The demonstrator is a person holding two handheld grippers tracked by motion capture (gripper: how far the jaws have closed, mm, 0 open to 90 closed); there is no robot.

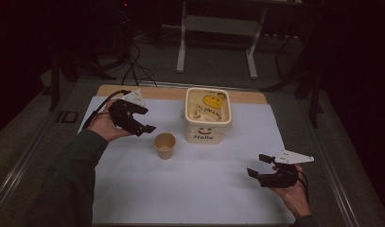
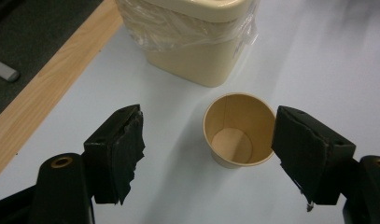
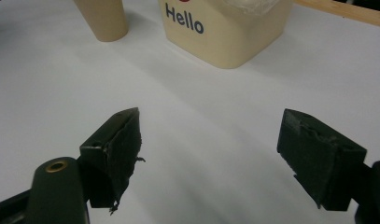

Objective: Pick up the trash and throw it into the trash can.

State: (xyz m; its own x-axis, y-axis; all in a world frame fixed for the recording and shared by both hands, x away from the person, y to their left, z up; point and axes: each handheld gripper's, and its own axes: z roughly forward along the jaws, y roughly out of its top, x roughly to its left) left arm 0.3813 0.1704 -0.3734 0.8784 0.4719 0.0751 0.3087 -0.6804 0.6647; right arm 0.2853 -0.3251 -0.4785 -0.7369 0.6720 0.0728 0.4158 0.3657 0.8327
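One paper cup [image 2: 238, 130] stands empty; cream bin [image 1: 208, 115] holds a plastic liner [image 2: 178, 25].

High view looks down on your table [image 1: 190, 189]; both gripper views sit low, close, sharing cup [image 2: 237, 130] and bin [image 3: 225, 32].

Paper cup [image 1: 165, 145] upright, just beside lined cream bin [image 1: 208, 115]; white sheet [image 1: 190, 184] beneath.

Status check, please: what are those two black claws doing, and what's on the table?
Left gripper open, near tan paper cup. Right gripper open, empty. Cream plastic-lined bin behind cup. Nothing blocking.
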